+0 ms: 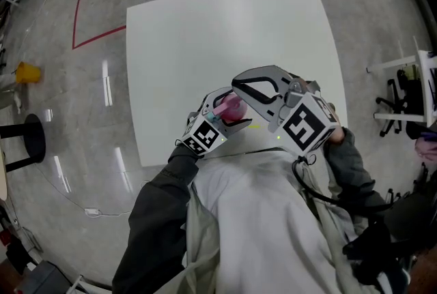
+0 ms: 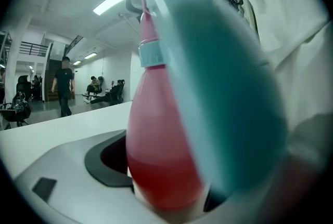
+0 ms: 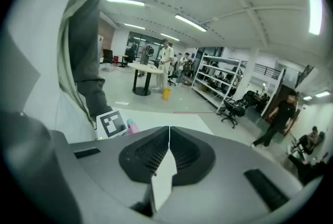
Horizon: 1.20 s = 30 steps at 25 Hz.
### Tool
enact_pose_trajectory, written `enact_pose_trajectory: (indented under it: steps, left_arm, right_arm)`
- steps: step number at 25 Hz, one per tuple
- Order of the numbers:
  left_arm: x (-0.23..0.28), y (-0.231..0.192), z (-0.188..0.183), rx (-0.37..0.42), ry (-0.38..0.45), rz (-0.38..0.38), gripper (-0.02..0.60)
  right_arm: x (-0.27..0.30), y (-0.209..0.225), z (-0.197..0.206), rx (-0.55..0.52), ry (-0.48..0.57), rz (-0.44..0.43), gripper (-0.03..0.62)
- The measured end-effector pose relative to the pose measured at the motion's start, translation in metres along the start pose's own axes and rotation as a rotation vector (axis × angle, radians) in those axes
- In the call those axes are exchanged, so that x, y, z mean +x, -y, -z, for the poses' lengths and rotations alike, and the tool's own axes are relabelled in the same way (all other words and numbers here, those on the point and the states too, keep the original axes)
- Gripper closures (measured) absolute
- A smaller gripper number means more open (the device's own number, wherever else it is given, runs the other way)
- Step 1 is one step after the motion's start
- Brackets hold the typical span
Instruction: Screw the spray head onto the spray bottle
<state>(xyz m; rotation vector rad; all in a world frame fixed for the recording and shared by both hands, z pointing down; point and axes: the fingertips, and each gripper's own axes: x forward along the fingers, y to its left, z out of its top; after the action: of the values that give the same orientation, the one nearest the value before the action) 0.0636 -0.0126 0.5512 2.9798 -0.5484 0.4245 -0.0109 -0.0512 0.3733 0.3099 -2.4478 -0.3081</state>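
Grey concrete floor [image 1: 61, 115] with red tape lines surrounds a white table [image 1: 225, 33] in the head view. At the middle of the table's near edge, the left gripper [image 1: 229, 113] clamps the pink spray bottle [image 1: 233, 106]. The right gripper [image 1: 240, 86] hovers just beside and above it, a little to the right. In the left gripper view the bottle [image 2: 156, 155] stands upright between the jaws, gripped low on its body. A pale blue collar [image 2: 151, 54] rings its neck, and the teal spray head [image 2: 223, 88] looms blurred beside the lens. In the right gripper view the jaws are pressed together with nothing between them. The left gripper's marker cube [image 3: 111, 123] and the pink bottle show past them.
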Motion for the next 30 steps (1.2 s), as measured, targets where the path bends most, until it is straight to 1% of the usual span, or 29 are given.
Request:
enact_pose_trajectory:
  steps: [3,4,5,6,7,8,10,11,12,13,15,17,19,22,23,24,25,26,27,28,29,30]
  left_arm:
    - [0.0,0.001,0.001,-0.006,0.0,0.002,0.158]
    - [0.0,0.001,0.0,-0.005,0.002,0.006,0.158]
    - [0.0,0.002,-0.001,-0.002,0.006,0.011,0.158]
    - [0.0,0.002,-0.001,0.003,0.009,0.018,0.158]
    - [-0.001,0.003,-0.001,0.009,0.007,0.027,0.158]
    - [-0.001,0.004,0.0,0.018,0.001,0.038,0.158]
    - [-0.001,0.007,0.001,0.036,-0.014,0.057,0.158]
    - [0.0,0.009,0.001,0.038,-0.017,0.061,0.158]
    - [0.001,0.01,0.0,0.035,-0.014,0.059,0.158]
    - [0.002,0.01,-0.002,0.028,-0.008,0.055,0.158]
    - [0.002,0.009,-0.003,0.016,0.001,0.044,0.158]
    - [0.001,0.005,-0.002,0.012,0.002,0.041,0.158]
    - [0.0,0.001,0.0,0.003,0.0,0.043,0.158]
    - [-0.001,-0.006,0.002,-0.021,0.007,0.039,0.158]
    - [-0.003,-0.006,0.004,-0.03,0.008,0.036,0.158]
    - [-0.004,-0.005,0.006,-0.038,0.006,0.034,0.158]
    - [-0.006,-0.003,0.008,-0.041,0.0,0.034,0.158]
    - [-0.007,0.0,0.01,-0.041,-0.008,0.034,0.158]
    - [-0.008,0.003,0.011,-0.04,-0.017,0.034,0.158]
    - [-0.008,0.007,0.011,-0.04,-0.025,0.035,0.158]
    - [-0.009,0.01,0.011,-0.038,-0.032,0.035,0.158]
    - [-0.009,0.012,0.009,-0.035,-0.036,0.034,0.158]
  right_arm:
    - [0.005,-0.024,0.022,-0.025,-0.063,-0.201,0.594]
    - [0.002,-0.033,0.024,-0.016,-0.065,-0.261,0.586]
    - [-0.002,-0.04,0.022,0.005,-0.047,-0.31,0.518]
    - [-0.005,-0.045,0.019,0.023,-0.028,-0.346,0.395]
    - [-0.005,-0.048,0.019,0.017,-0.029,-0.366,0.361]
    - [-0.003,-0.049,0.022,-0.018,-0.055,-0.372,0.361]
    - [0.008,-0.054,0.035,-0.12,-0.129,-0.388,0.362]
    - [0.012,-0.056,0.04,-0.152,-0.149,-0.397,0.369]
    - [0.014,-0.058,0.042,-0.15,-0.153,-0.4,0.444]
    - [0.013,-0.057,0.042,-0.114,-0.149,-0.392,0.492]
    - [0.008,-0.054,0.042,-0.011,-0.139,-0.342,0.531]
    - [0.006,-0.052,0.042,0.037,-0.12,-0.255,0.539]
    - [0.005,-0.051,0.042,0.032,-0.093,-0.135,0.539]
    - [0.006,-0.049,0.037,-0.009,-0.053,0.081,0.537]
    - [0.004,-0.05,0.035,-0.024,-0.009,0.148,0.536]
    - [0.0,-0.052,0.032,-0.019,0.047,0.197,0.534]
    - [-0.005,-0.053,0.031,0.013,0.102,0.22,0.534]
    - [-0.012,-0.053,0.031,0.073,0.149,0.224,0.534]
    - [-0.022,-0.051,0.032,0.16,0.196,0.225,0.519]
    - [-0.034,-0.045,0.036,0.274,0.252,0.241,0.517]
    - [-0.048,-0.038,0.041,0.397,0.316,0.274,0.517]
    - [-0.063,-0.028,0.047,0.49,0.371,0.313,0.517]
